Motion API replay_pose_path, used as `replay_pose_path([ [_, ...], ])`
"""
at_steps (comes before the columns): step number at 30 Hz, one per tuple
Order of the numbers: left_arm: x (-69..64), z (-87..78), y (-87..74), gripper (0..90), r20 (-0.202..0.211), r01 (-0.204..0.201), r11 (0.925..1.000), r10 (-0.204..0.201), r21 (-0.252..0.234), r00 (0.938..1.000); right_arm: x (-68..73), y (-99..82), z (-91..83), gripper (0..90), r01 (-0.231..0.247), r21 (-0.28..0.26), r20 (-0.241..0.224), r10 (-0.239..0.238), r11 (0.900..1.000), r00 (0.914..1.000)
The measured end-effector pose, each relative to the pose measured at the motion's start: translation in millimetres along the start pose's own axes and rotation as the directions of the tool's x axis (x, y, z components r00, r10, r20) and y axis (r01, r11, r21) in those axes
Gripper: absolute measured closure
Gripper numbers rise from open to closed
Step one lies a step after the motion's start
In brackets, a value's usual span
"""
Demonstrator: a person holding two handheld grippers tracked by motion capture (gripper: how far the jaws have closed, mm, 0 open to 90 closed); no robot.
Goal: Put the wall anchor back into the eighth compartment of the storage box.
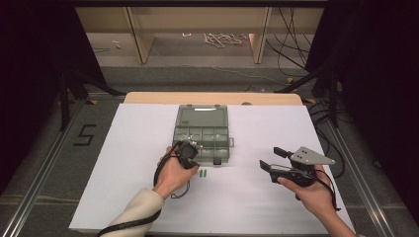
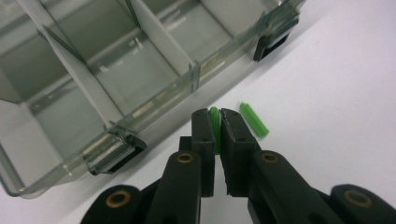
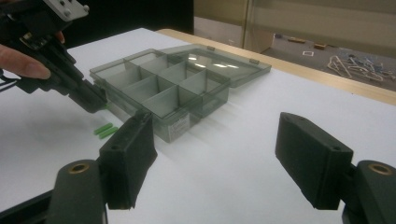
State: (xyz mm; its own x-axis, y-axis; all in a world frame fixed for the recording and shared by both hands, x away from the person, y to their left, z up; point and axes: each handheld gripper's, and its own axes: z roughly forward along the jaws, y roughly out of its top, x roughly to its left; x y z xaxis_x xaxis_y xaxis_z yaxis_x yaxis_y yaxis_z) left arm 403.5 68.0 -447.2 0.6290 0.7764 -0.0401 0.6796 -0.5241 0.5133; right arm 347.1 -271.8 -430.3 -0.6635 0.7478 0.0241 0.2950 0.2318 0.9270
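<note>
**Clerk:** Item one: left gripper [image 2: 215, 122], jaws clamping a small green peg [image 2: 215, 127] between the pads. The peg is standing up between the jaw tips, just in front of the organiser box's near wall.

**Checker:** Location on the table?

**Clerk:** In the high view the left gripper [image 1: 187, 149] is sitting at the near left corner of the clear compartment box [image 1: 201, 132], the left hand [image 1: 173, 174] wrapping its body. The box is lying open on the white sheet [image 1: 257, 197], its lid [image 1: 201, 116] folded flat behind it.

**Checker:** Other pegs?

**Clerk:** Item two: a second green peg [image 2: 254, 120] is lying flat on the sheet just beside the clamped one, apart from the jaws. In the right gripper view two green pegs [image 3: 105, 130] are showing side by side near the box's front; whether the left gripper is touching them there, I cannot tell.

**Checker:** Right side?

**Clerk:** Item three: right gripper [image 1: 271, 159], jaws spread wide with nothing between them, hovering over the sheet well apart from the box.
</note>
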Motion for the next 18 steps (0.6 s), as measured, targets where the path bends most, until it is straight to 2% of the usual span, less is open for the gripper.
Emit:
replay_pose_path([
  [5,-3.4,-5.1,2.7,84.8,-0.006,-0.007,0.9986,0.006,-0.053,1.0000,0.1,-0.2,0.4,28.9,-0.001,-0.002,0.001,0.001,1.0000,1.0000],
  [6,-3.5,-6.7,3.6,84.8,-0.005,-0.015,0.9988,0.015,-0.046,0.9999,0.1,-0.2,0.4,28.9,-0.002,-0.002,0.001,0.002,1.0000,1.0000],
  [11,-5.7,-11.4,7.1,84.7,-0.004,-0.020,0.9963,0.020,-0.084,0.9998,0.1,-0.8,1.2,28.8,-0.004,-0.002,-0.003,0.004,1.0000,1.0000],
  [12,-6.3,-11.6,7.5,84.8,-0.006,-0.018,0.9955,0.018,-0.093,0.9998,0.1,-1.5,2.8,28.8,-0.010,-0.020,-0.009,0.010,0.9997,0.9999],
  [14,-7.9,-11.7,8.1,84.7,-0.016,-0.020,0.9924,0.018,-0.122,0.9997,-1.3,-1.3,2.4,28.8,0.010,-0.021,0.007,-0.010,0.9997,0.9999],
  [15,-8.0,-13.9,9.5,84.7,-0.010,-0.024,0.9946,0.023,-0.101,0.9997,-0.3,-1.3,1.6,28.8,-0.004,-0.007,0.003,0.004,1.0000,1.0000],
  [18,-9.2,-14.8,11.1,84.7,-0.012,-0.023,0.9927,0.021,-0.118,0.9997,-0.4,-1.0,0.9,28.8,-0.004,-0.003,0.000,0.004,1.0000,1.0000],
])
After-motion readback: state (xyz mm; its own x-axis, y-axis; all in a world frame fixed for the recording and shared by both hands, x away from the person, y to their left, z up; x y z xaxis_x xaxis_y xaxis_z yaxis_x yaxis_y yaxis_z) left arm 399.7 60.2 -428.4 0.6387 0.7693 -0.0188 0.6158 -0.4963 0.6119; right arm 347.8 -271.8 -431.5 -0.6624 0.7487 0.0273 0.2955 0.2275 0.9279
